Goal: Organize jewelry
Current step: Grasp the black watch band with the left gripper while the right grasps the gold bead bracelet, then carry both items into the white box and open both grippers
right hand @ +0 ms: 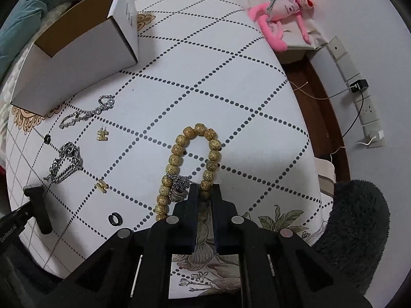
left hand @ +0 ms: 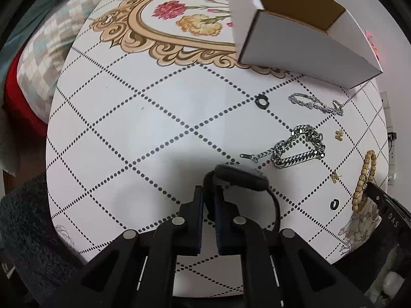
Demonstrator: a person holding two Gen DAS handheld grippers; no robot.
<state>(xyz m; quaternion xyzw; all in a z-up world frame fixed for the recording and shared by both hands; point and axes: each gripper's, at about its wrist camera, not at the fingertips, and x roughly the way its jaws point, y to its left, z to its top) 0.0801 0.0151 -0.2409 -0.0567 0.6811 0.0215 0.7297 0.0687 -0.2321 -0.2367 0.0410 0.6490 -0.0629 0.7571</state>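
Note:
My left gripper is shut on a black watch-like band, held just above the table; it shows as a dark shape in the right wrist view. My right gripper is shut on the near end of a tan bead bracelet lying on the table, with a small silver charm beside it. A white open box stands at the back. On the table lie a heavy silver chain, a thin silver bracelet, two gold earrings and two black rings.
The round table has a dotted diamond cloth with a floral centre. A pink plush toy and a power strip lie beyond the far right edge. A dark fuzzy cushion sits at the near right.

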